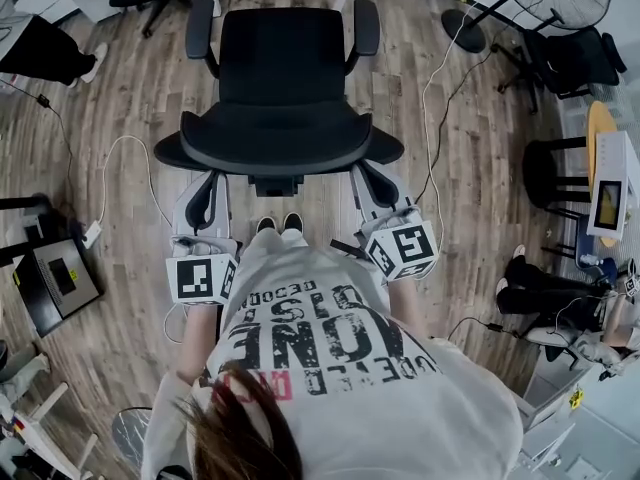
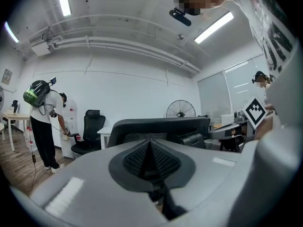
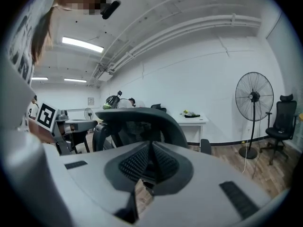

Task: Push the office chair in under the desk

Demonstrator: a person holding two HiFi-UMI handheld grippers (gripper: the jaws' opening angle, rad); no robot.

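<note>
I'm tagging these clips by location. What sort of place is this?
Most likely an open office or lab workspace: a black office chair on a wood-look floor, a white desk, and a pedestal fan standing nearby.

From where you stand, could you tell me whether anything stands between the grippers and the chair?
Nothing visible does: the left gripper and right gripper, both shut, sit just behind the chair with nothing in the gap.

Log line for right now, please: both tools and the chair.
stage: person behind chair | left tool: shut, empty, close behind chair | right tool: shut, empty, close behind chair | contact with chair: cannot tell
</note>
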